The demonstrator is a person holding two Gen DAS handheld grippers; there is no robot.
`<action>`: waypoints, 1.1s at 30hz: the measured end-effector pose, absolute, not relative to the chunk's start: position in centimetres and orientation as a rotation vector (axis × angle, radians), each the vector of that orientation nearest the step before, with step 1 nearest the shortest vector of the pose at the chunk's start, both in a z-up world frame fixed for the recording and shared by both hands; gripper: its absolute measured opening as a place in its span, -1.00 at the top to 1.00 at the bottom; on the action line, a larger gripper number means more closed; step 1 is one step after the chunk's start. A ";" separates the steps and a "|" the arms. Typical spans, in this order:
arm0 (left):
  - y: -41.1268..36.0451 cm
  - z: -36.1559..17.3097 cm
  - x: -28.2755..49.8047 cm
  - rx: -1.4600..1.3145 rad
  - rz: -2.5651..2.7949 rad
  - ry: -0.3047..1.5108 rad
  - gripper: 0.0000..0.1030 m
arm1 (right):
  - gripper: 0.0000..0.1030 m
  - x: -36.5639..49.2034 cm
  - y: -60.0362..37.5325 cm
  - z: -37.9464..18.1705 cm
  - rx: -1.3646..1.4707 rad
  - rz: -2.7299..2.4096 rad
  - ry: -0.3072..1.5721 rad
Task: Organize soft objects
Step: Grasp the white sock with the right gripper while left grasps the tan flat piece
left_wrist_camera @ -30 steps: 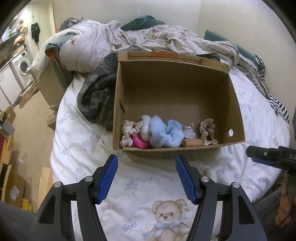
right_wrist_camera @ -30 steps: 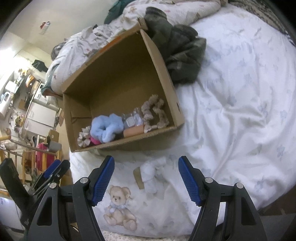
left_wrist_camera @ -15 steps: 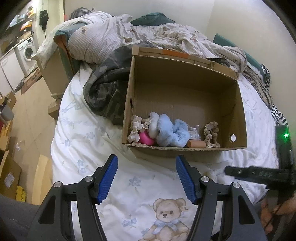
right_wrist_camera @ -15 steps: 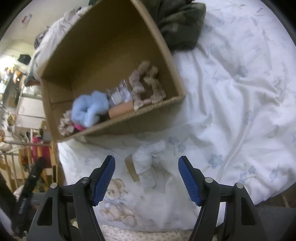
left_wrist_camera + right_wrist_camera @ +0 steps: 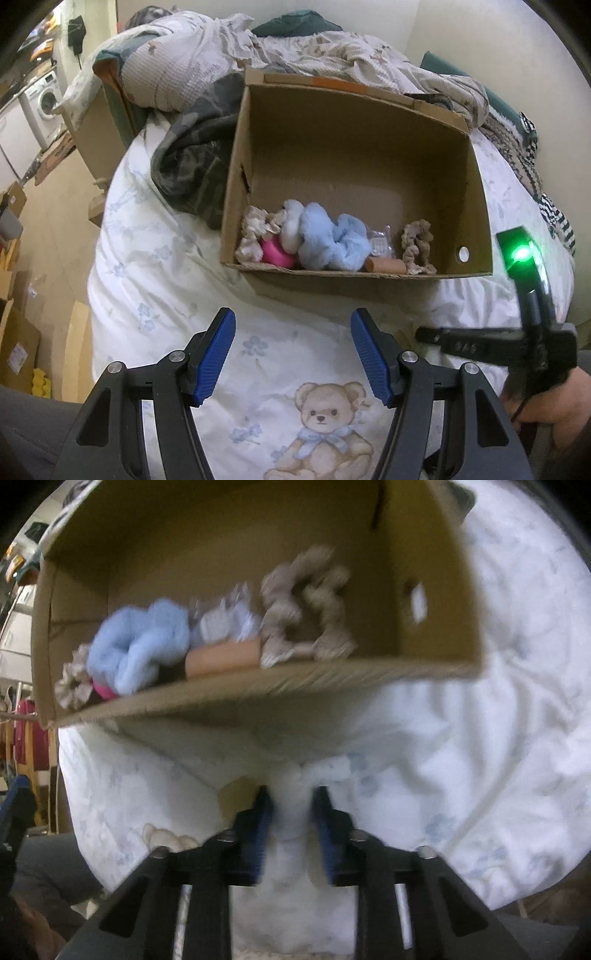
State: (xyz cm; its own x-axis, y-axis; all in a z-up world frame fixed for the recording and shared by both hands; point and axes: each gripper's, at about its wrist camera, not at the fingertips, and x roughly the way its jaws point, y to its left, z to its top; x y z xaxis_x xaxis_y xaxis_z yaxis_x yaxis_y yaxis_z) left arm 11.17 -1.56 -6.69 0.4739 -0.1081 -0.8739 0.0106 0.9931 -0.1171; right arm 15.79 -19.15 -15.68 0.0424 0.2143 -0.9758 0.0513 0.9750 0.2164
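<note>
A cardboard box (image 5: 476, 206) stands open on the bed. Along its near wall lie a blue fluffy scrunchie (image 5: 328, 240), a beige scrunchie (image 5: 415, 245), a pink item (image 5: 275, 253) and a brown tube (image 5: 384, 264). My left gripper (image 5: 291, 350) hangs open over the teddy-print sheet, with nothing between its fingers. In the right wrist view, my right gripper (image 5: 291, 812) points down in front of the box (image 5: 258, 686). Its jaws are closing, and the pads press a white fluffy item (image 5: 295, 786) with a brown tag lying on the sheet. The view is blurred.
A camouflage garment (image 5: 195, 162) lies against the box's left side, with a crumpled quilt (image 5: 295, 48) behind it. The bed edge drops to the floor at left, where cardboard pieces (image 5: 14, 339) and a washing machine (image 5: 40, 99) stand. The right tool's green light (image 5: 521, 254) shows at right.
My right gripper has dropped toward the sheet and its jaws have narrowed around the white fluffy item. The left gripper has stayed open and nearly still.
</note>
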 end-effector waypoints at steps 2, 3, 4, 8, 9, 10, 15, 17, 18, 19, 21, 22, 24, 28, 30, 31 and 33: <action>-2.2 -7.1 11.1 -0.096 -0.081 1.089 -0.20 | 0.55 15.6 -20.1 -15.4 0.223 0.105 1.511; -2.6 -7.4 11.1 -0.096 -0.088 1.099 -0.20 | 0.55 15.5 -20.6 -15.2 0.237 0.100 1.504; -3.1 -7.8 11.1 -0.101 -0.098 1.117 -0.20 | 0.55 15.4 -21.1 -15.0 0.248 0.091 1.496; -5.1 -9.3 10.9 -0.130 -0.110 1.175 -0.20 | 0.55 14.8 -22.7 -13.5 0.296 0.100 1.442; -5.9 -9.9 10.9 -0.134 -0.118 1.193 -0.20 | 0.55 14.6 -22.9 -12.9 0.310 0.111 1.430; -6.6 -10.2 10.9 -0.134 -0.121 1.203 -0.20 | 0.55 14.2 -23.2 -12.5 0.318 0.117 1.417; -9.6 -12.0 10.9 -0.118 -0.131 1.225 -0.20 | 0.55 13.2 -25.2 -11.1 0.375 0.123 1.360; -10.7 -13.3 11.2 -0.104 -0.136 1.259 -0.20 | 0.55 13.0 -25.8 -10.7 0.406 0.121 1.345; -11.0 -14.0 11.3 -0.112 -0.126 1.283 -0.20 | 0.55 12.8 -26.1 -10.6 0.419 0.122 1.339; -11.1 -14.7 11.4 -0.138 -0.121 1.303 -0.19 | 0.55 12.8 -26.1 -10.5 0.427 0.124 1.336; -11.3 -15.6 11.5 -0.184 -0.109 1.330 -0.05 | 0.55 12.4 -27.0 -10.2 0.438 0.132 1.329; -11.5 -16.0 11.5 -0.194 -0.109 1.338 0.12 | 0.55 12.2 -28.0 -9.9 0.442 0.136 1.327; -12.0 -16.3 11.5 -0.188 -0.120 1.342 0.36 | 0.55 12.2 -28.2 -9.8 0.448 0.139 1.326; -12.6 -16.3 11.2 -0.182 -0.154 1.329 0.76 | 0.55 12.4 -28.3 -9.6 0.455 0.148 1.328; -12.5 -16.0 11.2 -0.189 -0.171 1.317 0.84 | 0.55 12.4 -28.4 -9.6 0.457 0.153 1.328; -12.3 -15.9 11.2 -0.196 -0.174 1.316 0.84 | 0.55 12.4 -28.4 -9.5 0.455 0.155 1.327; -11.5 -15.5 11.2 -0.206 -0.173 1.309 0.84 | 0.55 12.5 -28.0 -9.6 0.450 0.159 1.330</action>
State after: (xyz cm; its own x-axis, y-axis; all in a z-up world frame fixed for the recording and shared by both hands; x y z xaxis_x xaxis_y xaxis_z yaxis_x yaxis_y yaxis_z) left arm 11.18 -11.54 -15.45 0.2503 -0.2414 -0.9376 0.0097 0.9690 -0.2469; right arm 12.50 -27.98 -9.58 0.2422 0.3641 -0.8993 0.1414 0.9038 0.4040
